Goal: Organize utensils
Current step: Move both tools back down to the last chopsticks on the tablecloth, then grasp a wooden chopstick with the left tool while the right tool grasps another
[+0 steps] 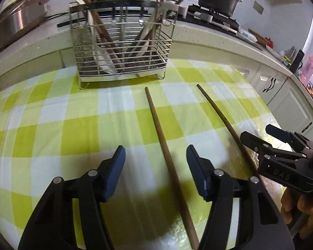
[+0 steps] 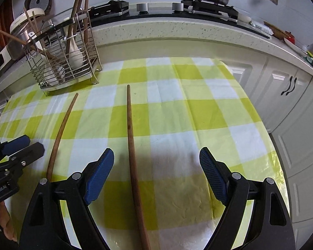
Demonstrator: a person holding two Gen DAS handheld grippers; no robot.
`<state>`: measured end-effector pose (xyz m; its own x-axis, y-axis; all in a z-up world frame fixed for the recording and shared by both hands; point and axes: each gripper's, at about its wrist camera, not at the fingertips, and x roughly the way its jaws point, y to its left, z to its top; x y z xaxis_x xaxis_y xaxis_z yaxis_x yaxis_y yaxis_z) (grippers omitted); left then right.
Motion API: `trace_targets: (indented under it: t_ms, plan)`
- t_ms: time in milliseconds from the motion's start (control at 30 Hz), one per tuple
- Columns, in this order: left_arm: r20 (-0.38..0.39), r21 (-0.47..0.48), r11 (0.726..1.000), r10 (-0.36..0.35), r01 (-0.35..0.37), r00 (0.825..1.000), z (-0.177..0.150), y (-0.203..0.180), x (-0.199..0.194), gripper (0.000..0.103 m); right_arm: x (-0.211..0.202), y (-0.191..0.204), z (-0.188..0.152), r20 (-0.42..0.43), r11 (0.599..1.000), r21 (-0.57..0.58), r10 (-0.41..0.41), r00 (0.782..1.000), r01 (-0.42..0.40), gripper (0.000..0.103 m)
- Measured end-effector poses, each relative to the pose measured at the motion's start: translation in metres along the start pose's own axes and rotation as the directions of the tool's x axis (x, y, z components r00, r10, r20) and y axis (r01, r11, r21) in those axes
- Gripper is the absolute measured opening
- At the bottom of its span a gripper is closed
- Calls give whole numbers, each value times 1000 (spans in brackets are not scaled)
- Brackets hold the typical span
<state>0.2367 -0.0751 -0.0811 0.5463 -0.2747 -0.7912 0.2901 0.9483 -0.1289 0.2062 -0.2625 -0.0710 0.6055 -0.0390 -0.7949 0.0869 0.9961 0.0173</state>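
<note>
Left wrist view: left claw (image 1: 155, 175) open astride one chopstick (image 1: 167, 156) on the worktop (image 1: 52, 125); right claw (image 2: 156, 177) open astride the other chopstick (image 2: 133, 166).

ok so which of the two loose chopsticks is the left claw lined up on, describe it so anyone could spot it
Start at the wire utensil rack on the green checked tablecloth. Two wooden chopsticks lie loose in front of it. It is the chopstick nearer the rack, running between the open left claw's fingers; the other chopstick lies by the right claw.
</note>
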Motion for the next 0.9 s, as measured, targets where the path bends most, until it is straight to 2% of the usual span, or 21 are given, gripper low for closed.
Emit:
trace_targets:
  t_ms: [100, 233, 500, 733, 833, 900]
  plan:
    - [-19, 5, 1000, 16, -16, 1000, 5, -5, 10, 48, 6, 3, 3, -10, 1000, -10, 4, 1000, -4, 75]
    - [-37, 19, 999, 38, -37, 999, 12, -8, 21, 44, 13, 8, 6, -26, 1000, -22, 7, 1000, -8, 67]
    - [-55, 50, 997, 56, -53, 997, 18, -20, 36, 42, 24, 12, 10, -52, 1000, -28, 11, 999, -12, 52]
    - [-59, 81, 994, 72, -67, 996, 21, -28, 46, 41, 28, 12, 11, -58, 999, -30, 12, 998, -13, 48]
    - [-52, 111, 989, 105, -98, 993, 20, -31, 47, 34, 28, 14, 12, -55, 999, -35, 14, 998, -16, 43]
    - [-47, 117, 988, 107, -101, 993, 20, -31, 47, 31, 28, 16, 12, -53, 999, -41, 17, 998, -19, 37]
